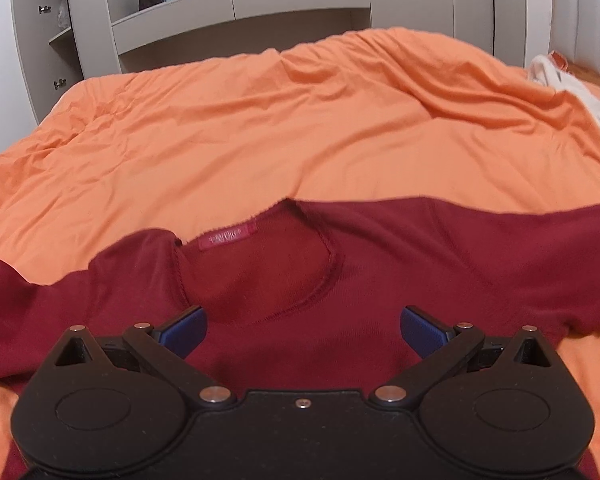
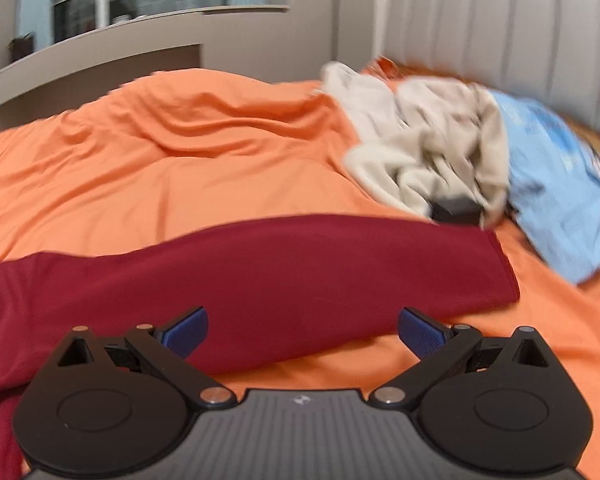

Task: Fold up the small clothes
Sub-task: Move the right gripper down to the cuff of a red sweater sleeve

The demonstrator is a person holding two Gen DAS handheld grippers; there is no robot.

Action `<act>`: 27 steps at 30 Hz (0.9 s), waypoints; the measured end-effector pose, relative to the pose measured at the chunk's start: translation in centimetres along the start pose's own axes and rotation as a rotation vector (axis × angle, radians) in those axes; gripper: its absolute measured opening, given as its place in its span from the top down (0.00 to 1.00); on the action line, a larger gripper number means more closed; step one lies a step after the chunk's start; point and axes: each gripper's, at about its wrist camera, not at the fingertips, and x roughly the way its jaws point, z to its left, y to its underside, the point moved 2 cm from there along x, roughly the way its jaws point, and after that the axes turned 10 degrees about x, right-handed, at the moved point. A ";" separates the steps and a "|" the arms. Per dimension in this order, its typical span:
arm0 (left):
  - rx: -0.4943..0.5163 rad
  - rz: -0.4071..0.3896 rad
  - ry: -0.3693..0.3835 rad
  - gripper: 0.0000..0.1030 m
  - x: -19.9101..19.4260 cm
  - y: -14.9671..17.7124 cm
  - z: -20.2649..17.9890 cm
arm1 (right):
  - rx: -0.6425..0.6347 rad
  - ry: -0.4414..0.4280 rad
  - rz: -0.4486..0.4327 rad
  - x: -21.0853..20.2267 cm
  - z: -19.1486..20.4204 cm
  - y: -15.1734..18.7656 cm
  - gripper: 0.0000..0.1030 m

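Fingers on my left gripper (image 1: 302, 330) and right gripper (image 2: 302, 330) are wide apart, holding nothing. My red shirt (image 1: 380, 264) lies flat under them. Next I grab a sleeve (image 2: 300, 264) to fold

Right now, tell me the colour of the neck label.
Pink label, inside the dark red shirt; clearest in the left wrist view.

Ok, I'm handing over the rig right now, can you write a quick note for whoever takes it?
Left hand-held gripper: open, empty, over the dark red long-sleeved knit top just below its neckline.
Right hand-held gripper: open, empty, near the sleeve.
Top lies spread flat on the orange bedsheet, sleeves out.
No fold made yet.
Crumpled cream garment and light blue cloth wait further back.
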 end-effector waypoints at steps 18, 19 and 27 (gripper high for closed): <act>0.040 0.045 -0.005 0.00 3.0 2.1 -1.3 | 0.286 0.074 -0.063 4.0 -9.1 0.4 0.05; 0.040 0.044 -0.004 0.00 3.1 2.2 -1.2 | 0.300 0.079 -0.071 4.1 -9.3 0.5 0.09; 0.024 0.043 0.010 0.00 3.3 2.8 -1.1 | 0.394 0.086 -0.133 3.5 -10.4 1.0 0.29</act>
